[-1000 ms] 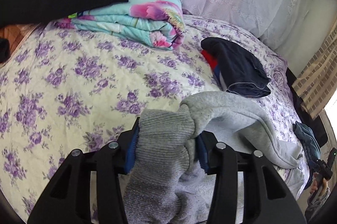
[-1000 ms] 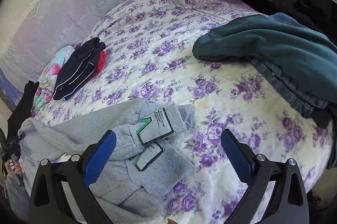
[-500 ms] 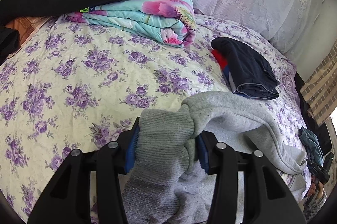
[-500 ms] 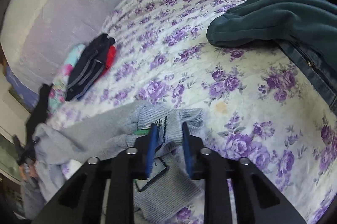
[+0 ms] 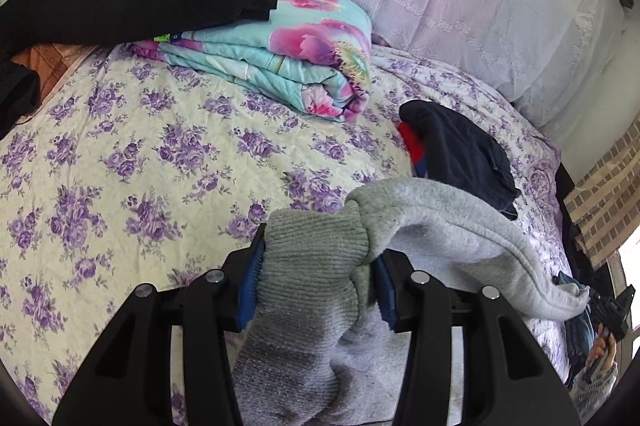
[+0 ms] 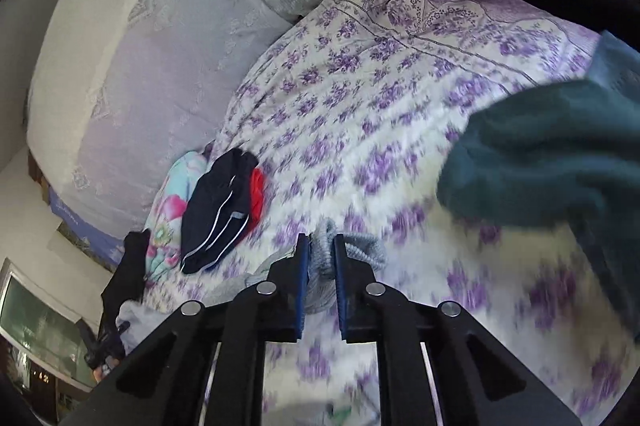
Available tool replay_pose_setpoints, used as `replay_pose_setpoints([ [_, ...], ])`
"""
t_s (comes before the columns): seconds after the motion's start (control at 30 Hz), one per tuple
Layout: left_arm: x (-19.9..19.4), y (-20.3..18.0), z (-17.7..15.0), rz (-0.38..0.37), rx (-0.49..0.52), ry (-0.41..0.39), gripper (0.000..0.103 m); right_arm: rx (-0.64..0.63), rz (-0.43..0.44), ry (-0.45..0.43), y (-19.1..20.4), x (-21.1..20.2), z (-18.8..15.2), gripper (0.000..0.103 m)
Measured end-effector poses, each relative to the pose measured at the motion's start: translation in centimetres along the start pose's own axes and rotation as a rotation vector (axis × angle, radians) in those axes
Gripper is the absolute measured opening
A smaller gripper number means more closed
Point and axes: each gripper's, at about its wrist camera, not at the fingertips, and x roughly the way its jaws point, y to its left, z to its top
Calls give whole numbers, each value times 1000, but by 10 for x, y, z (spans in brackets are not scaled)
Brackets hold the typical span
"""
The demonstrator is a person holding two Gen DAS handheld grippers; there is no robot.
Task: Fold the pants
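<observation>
Grey sweatpants hang between my two grippers above a bed with a purple flowered cover. My left gripper is shut on a ribbed grey cuff of the pants, and the leg stretches away to the right. My right gripper is shut on the other ribbed end of the grey pants and holds it off the bed. The right wrist view is blurred by motion.
A folded turquoise flowered blanket with a black garment on top lies at the head of the bed. A folded navy and red garment lies mid-bed, also in the right wrist view. A teal garment lies at the right.
My right gripper shut on the pants' ribbed end and lifted it off the bed. My left gripper kept its hold and moved a little.
</observation>
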Motion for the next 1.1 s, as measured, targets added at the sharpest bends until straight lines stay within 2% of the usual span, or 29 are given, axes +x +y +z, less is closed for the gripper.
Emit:
replay_pose_setpoints([
  [0.1, 29, 7, 9, 56, -27, 36, 46, 6, -139, 40, 0, 59, 41, 5],
  [0.17, 51, 17, 11, 65, -56, 92, 46, -2, -262, 57, -8, 92, 55, 6],
  [0.23, 71, 27, 8, 93, -90, 130, 46, -29, -323, 43, -13, 106, 58, 8],
  [0.3, 76, 31, 4, 93, -91, 131, 46, -79, -325, 59, -10, 110, 50, 10],
  [0.33, 76, 31, 3, 88, -90, 128, 46, -119, -331, 71, -7, 110, 43, 18],
  [0.37, 76, 32, 3, 82, -88, 125, 46, -155, -329, 72, -4, 109, 37, 28],
  [0.4, 76, 32, 3, 78, -85, 124, 46, -181, -325, 63, -1, 107, 33, 50],
  [0.43, 77, 32, 3, 79, -84, 126, 46, -210, -321, 47, 2, 103, 29, 58],
  [0.53, 81, 32, 4, 94, -79, 135, 47, -247, -274, 55, 10, 105, 29, 61],
  [0.73, 87, 34, 3, 111, -90, 144, 47, -165, -212, 161, 2, 140, 28, 61],
  [0.77, 88, 33, 4, 113, -89, 146, 47, -150, -181, 169, 1, 144, 26, 61],
  [0.8, 89, 33, 5, 119, -86, 150, 47, -137, -144, 183, 2, 147, 23, 56],
  [0.83, 90, 32, 6, 125, -84, 153, 47, -123, -103, 205, 4, 152, 19, 33],
  [0.87, 90, 32, 6, 128, -83, 155, 47, -114, -75, 225, 5, 156, 16, 19],
  [0.9, 91, 31, 8, 133, -82, 158, 47, -100, -43, 239, 5, 158, 14, 9],
  [1.1, 91, 26, 16, 129, -81, 156, 47, -120, -2, 164, 26, 113, 40, 9],
])
